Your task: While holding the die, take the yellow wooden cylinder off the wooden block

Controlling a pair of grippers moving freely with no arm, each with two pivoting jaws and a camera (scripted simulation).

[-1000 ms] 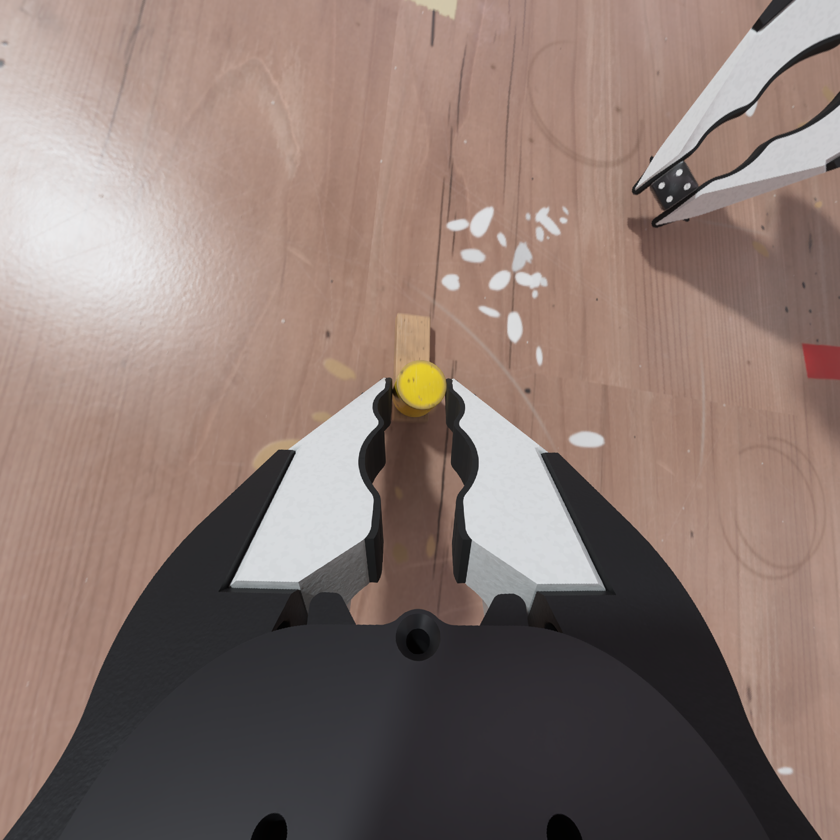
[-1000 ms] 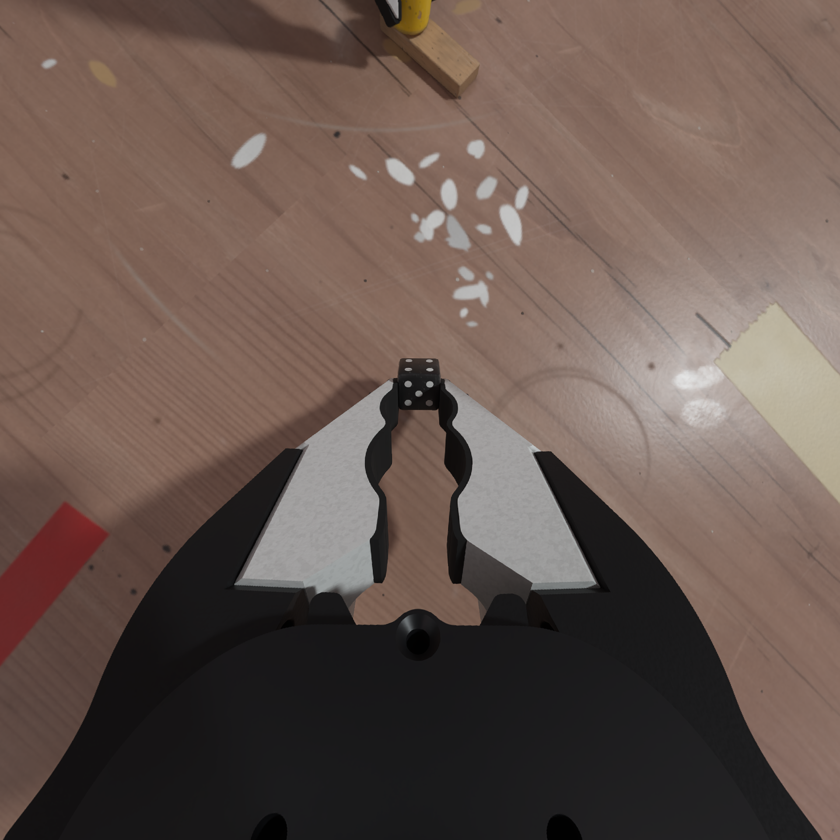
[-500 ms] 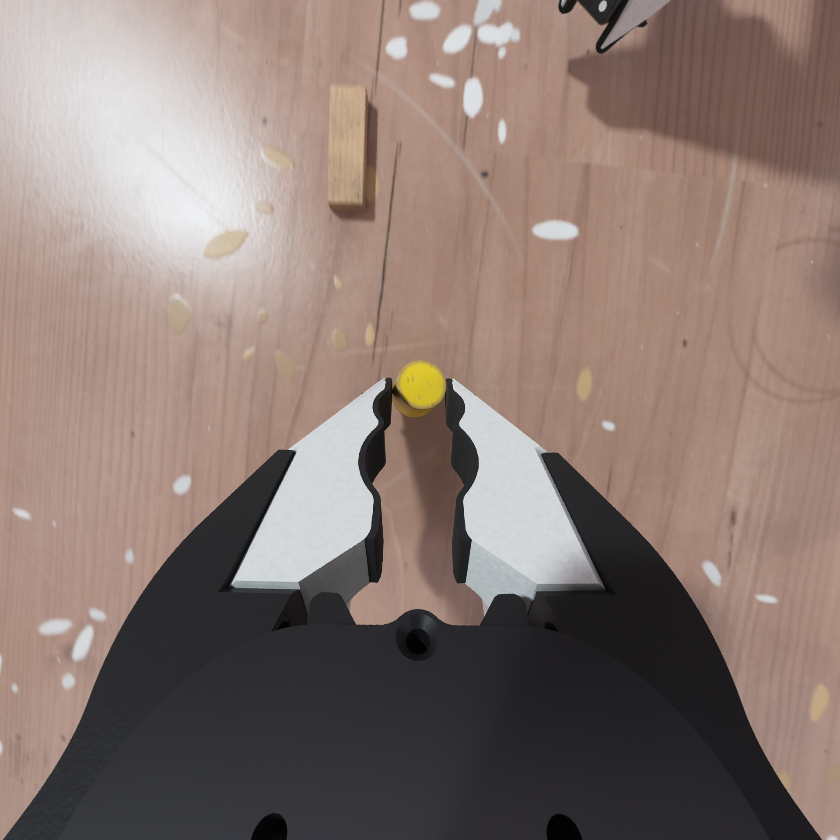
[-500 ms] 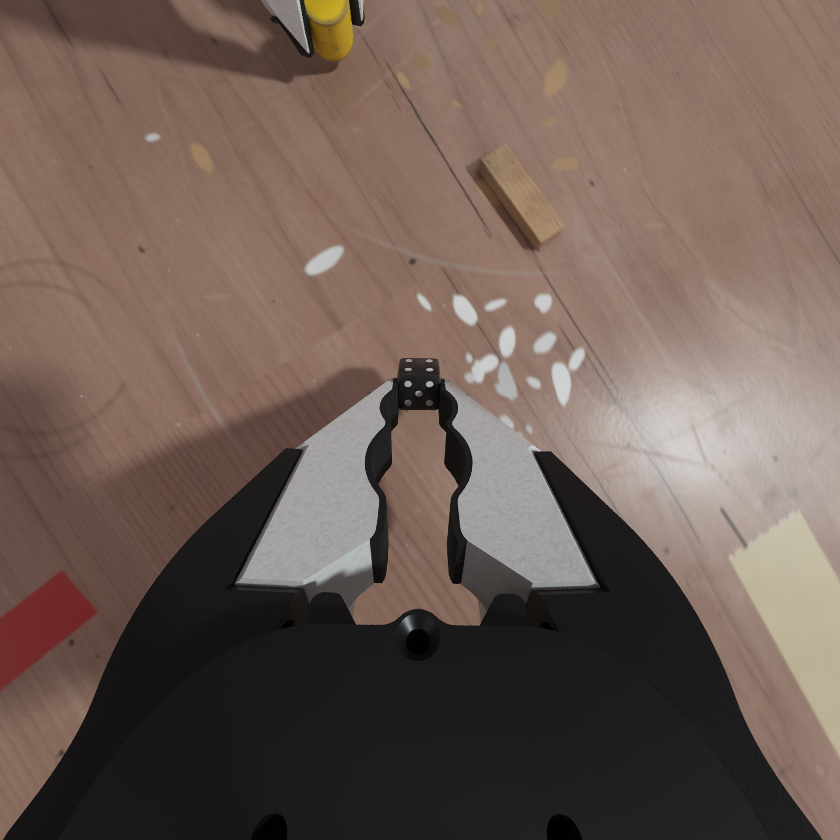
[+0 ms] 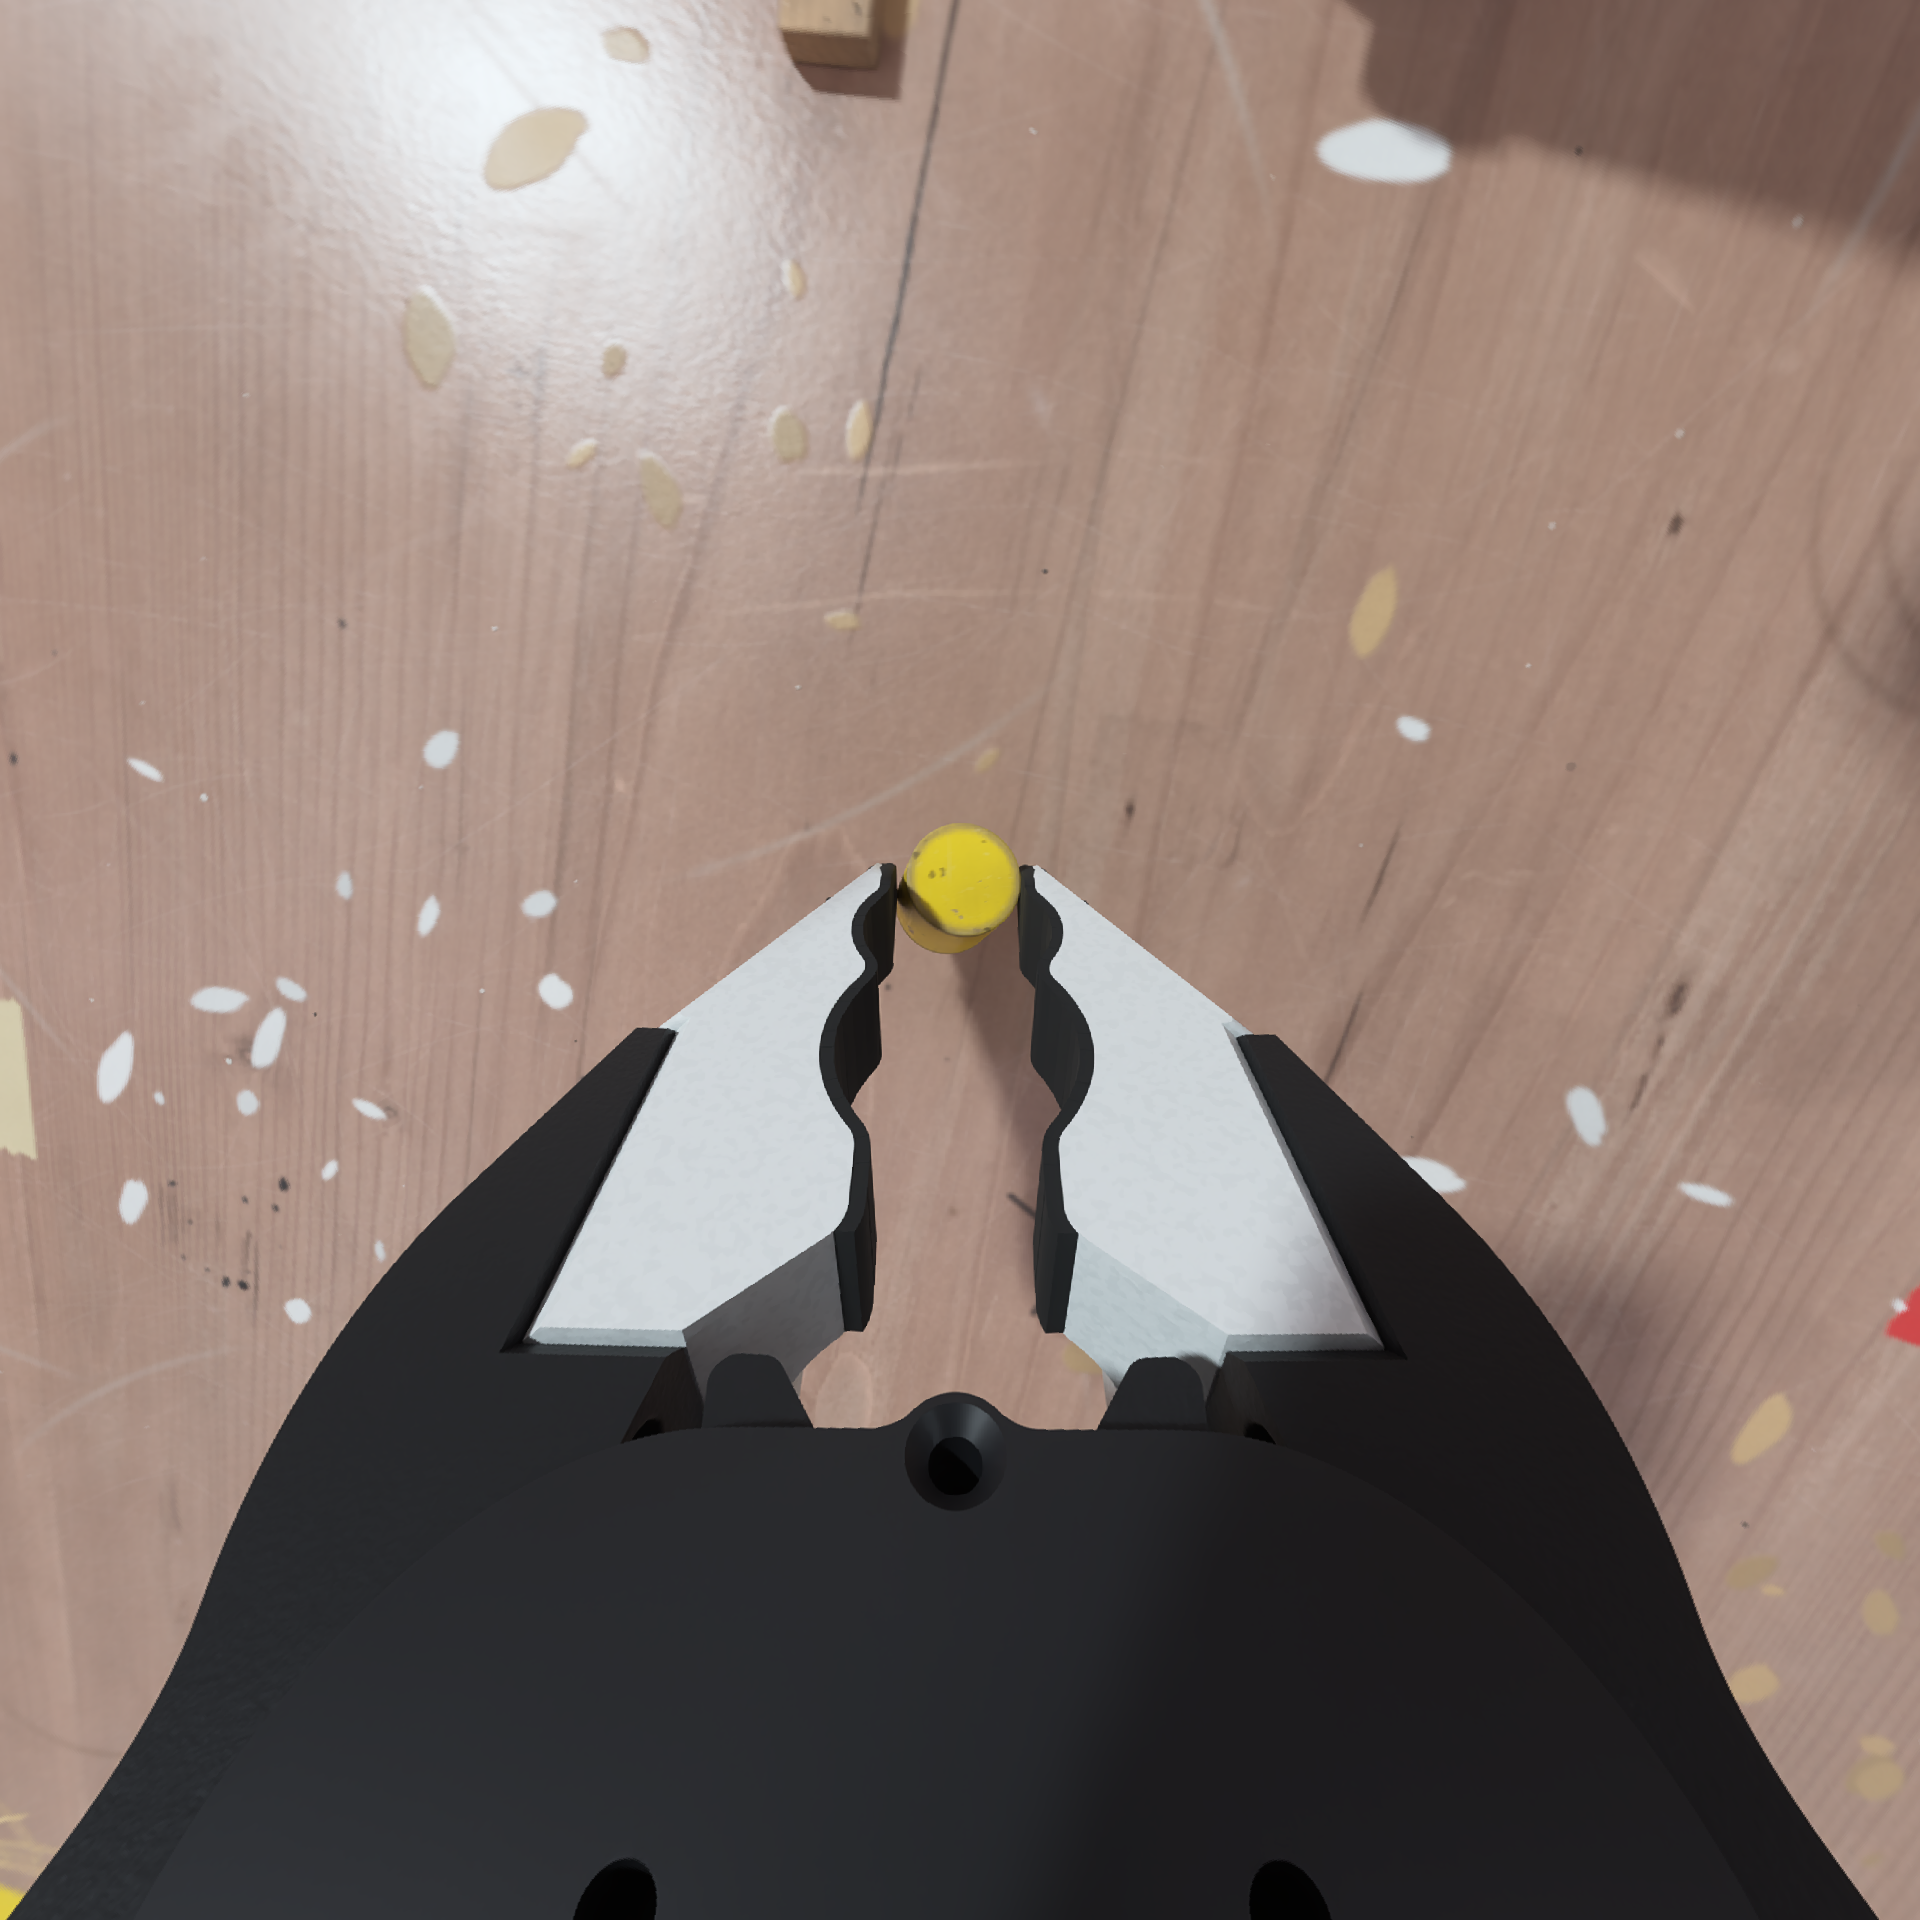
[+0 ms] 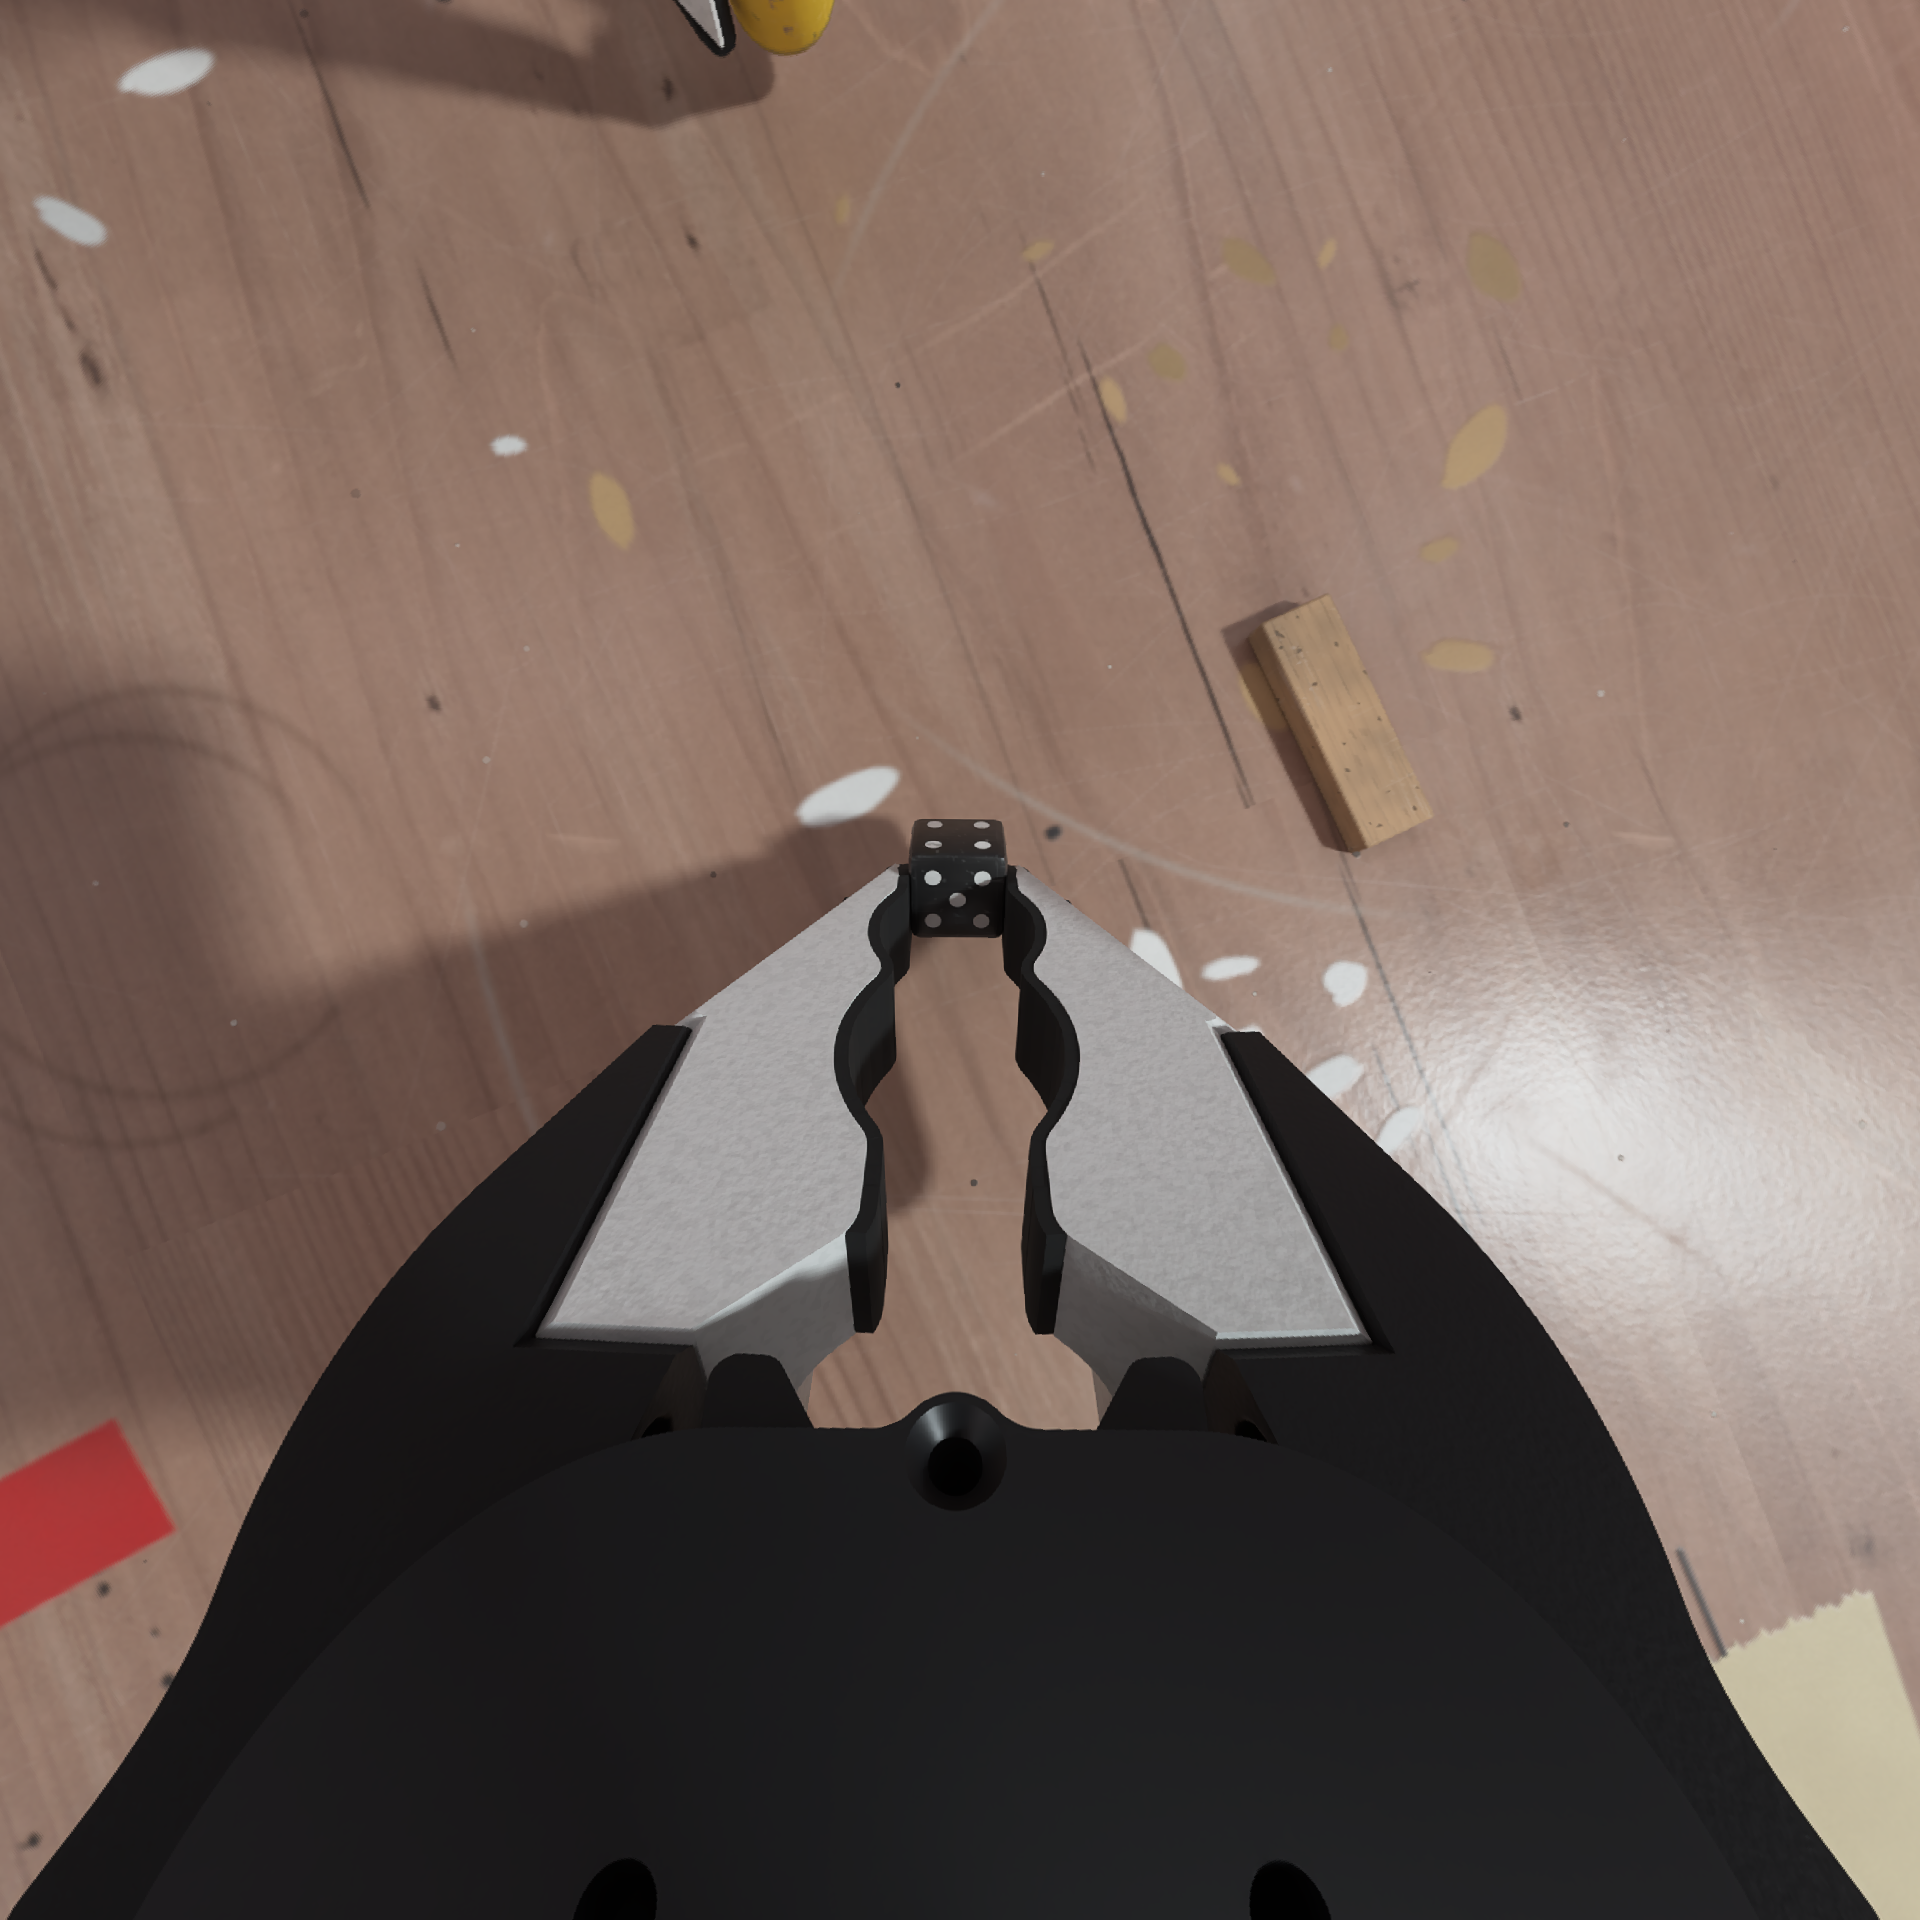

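My left gripper is shut on the yellow wooden cylinder at its fingertips and holds it above the floor, well away from the wooden block, which shows only at the top edge of the left wrist view. My right gripper is shut on the black die with white pips. In the right wrist view the wooden block lies flat and bare on the floor to the right, and the cylinder's end shows at the top edge beside a tip of the left gripper.
The brown wooden floor carries white and tan paint flecks. A red tape strip lies at the lower left of the right wrist view, and a beige tape patch lies at the lower right.
My left gripper has lifted the yellow cylinder off the wooden block and carried it away; the block now sits bare. My right gripper has shifted while keeping the die.
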